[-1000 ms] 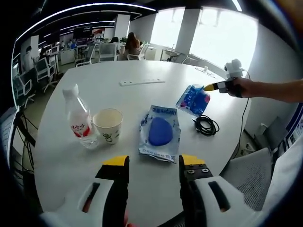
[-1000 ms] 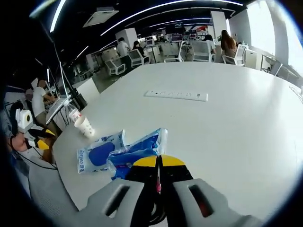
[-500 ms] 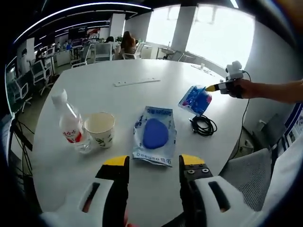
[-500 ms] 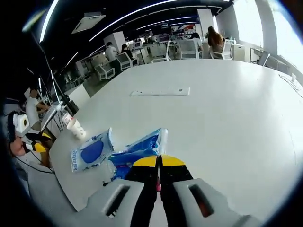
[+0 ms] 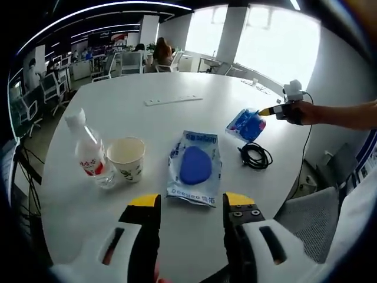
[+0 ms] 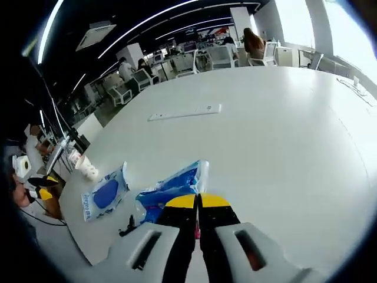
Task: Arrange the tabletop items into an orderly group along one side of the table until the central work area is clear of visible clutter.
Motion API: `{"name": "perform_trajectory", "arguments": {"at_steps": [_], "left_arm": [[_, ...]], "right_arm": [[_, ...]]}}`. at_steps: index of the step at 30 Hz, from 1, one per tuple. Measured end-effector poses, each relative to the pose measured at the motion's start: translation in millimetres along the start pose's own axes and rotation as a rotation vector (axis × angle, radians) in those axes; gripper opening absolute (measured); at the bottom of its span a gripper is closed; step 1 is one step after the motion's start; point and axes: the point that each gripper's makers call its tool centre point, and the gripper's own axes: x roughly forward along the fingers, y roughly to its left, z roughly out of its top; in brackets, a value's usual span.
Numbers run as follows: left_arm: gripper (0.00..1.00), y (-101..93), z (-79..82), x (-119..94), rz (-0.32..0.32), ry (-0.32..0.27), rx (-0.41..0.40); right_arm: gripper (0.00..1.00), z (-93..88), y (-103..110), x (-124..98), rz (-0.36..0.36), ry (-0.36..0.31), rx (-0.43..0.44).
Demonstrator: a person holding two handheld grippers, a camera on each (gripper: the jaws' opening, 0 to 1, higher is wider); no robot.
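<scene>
On the round white table (image 5: 118,118) stand a clear water bottle (image 5: 88,150) with a red label and a paper cup (image 5: 125,158). Beside them lie a blue pad in a clear wrapper (image 5: 195,167) and a coiled black cable (image 5: 255,156). My left gripper (image 5: 191,203) hovers open over the near edge, holding nothing. My right gripper (image 6: 197,201) is shut on one end of a blue printed packet (image 6: 174,187), which hangs off its tips. From the left gripper view, that packet (image 5: 246,124) is held at the table's right side by the right gripper (image 5: 272,109).
A white power strip (image 5: 174,100) lies further back on the table, also the power strip (image 6: 184,112) ahead of my right gripper. Wrapper (image 6: 106,193), cup (image 6: 88,169) and cable (image 6: 128,226) sit left of the packet. Office chairs and people surround the table.
My right gripper has drawn back from the other items with the blue packet still in it. The left gripper stays open and has only swayed slightly.
</scene>
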Motion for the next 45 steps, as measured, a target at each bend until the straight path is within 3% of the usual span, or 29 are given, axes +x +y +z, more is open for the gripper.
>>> {"name": "perform_trajectory", "arguments": {"at_steps": [21,45], "left_arm": [[0.41,12.3,-5.9,-13.2,0.071,0.005,-0.051],[0.42,12.1,-3.6,-12.4,0.075,-0.005,-0.056]], "right_arm": [[0.0,-10.5,1.8,34.5,0.008,0.055,0.037],[0.06,-22.5,-0.4,29.1,0.006,0.104,0.0]]}}
